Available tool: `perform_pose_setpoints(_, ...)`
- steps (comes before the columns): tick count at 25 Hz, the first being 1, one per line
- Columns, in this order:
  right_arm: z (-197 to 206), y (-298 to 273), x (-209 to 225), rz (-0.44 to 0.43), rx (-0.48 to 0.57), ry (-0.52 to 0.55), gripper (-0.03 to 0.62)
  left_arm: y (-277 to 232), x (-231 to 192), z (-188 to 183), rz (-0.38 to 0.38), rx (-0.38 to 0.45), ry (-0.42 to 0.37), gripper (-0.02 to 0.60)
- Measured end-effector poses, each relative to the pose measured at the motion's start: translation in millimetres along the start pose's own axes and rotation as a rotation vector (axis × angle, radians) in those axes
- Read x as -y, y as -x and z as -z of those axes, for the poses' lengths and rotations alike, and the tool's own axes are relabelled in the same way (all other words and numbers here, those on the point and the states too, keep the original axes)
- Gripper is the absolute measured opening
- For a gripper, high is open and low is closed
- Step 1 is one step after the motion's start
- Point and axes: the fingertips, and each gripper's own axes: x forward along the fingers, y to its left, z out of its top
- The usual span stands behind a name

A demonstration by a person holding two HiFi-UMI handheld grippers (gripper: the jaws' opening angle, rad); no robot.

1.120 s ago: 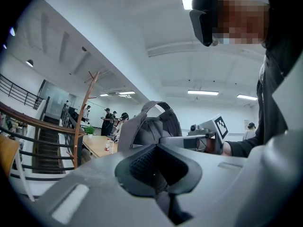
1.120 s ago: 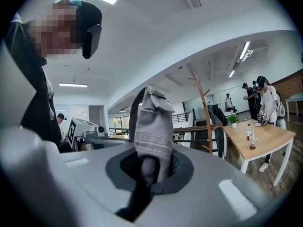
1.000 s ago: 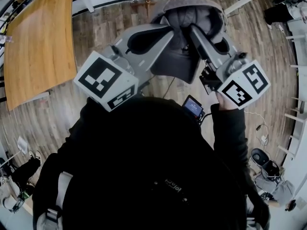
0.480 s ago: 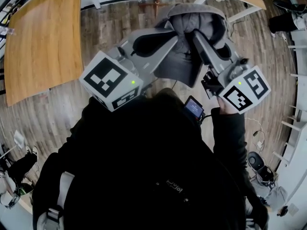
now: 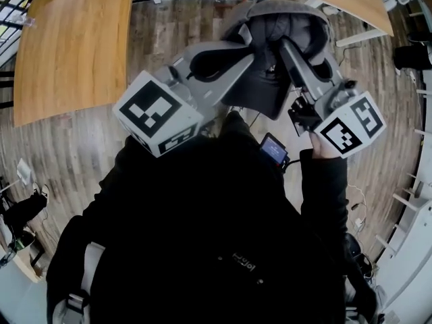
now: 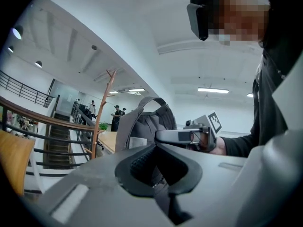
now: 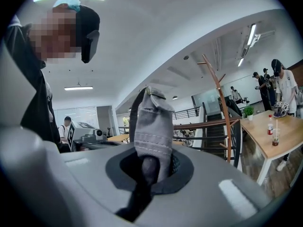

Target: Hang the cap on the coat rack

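The coat rack (image 7: pixel 224 110) stands well apart from the load, and its thin branch pegs angle upward. Judgement: if the cap (image 5: pixel 270 32) reaches a peg with its opening collapsed or off line, it may slide off and drop to the floor (image 5: pixel 169 32).

The cap is held in the air ahead of the person, spanned between both tools. The left claw (image 5: pixel 248 46) is clamped on one edge of the cap. The right claw (image 5: pixel 285 46) is closed tight on a narrow stitched grey band of it. Uneven pulling could work either hold loose.

The cap is grey, soft and crumpled, with an arched band over its top.
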Motion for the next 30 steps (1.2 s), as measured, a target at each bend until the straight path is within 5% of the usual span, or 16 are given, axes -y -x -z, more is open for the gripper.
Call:
perform_pose_setpoints(10, -21, -8, 29, -0.065, 0.029, 0.026, 0.015, -29, -20, -15, -0.046, 0.014, -0.032, 0.003)
perform_pose_setpoints(21, -63, -25, 209, -0.135, 0.053, -0.002, 0.015, -189, -109, -47, -0.119, -0.017, -0.062, 0.003)
perform_pose_setpoints(30, -71, -25, 213, -0.211, 0.084, -0.037, 0.015, -192, -102, -52, -0.195, -0.067, -0.036, 0.005)
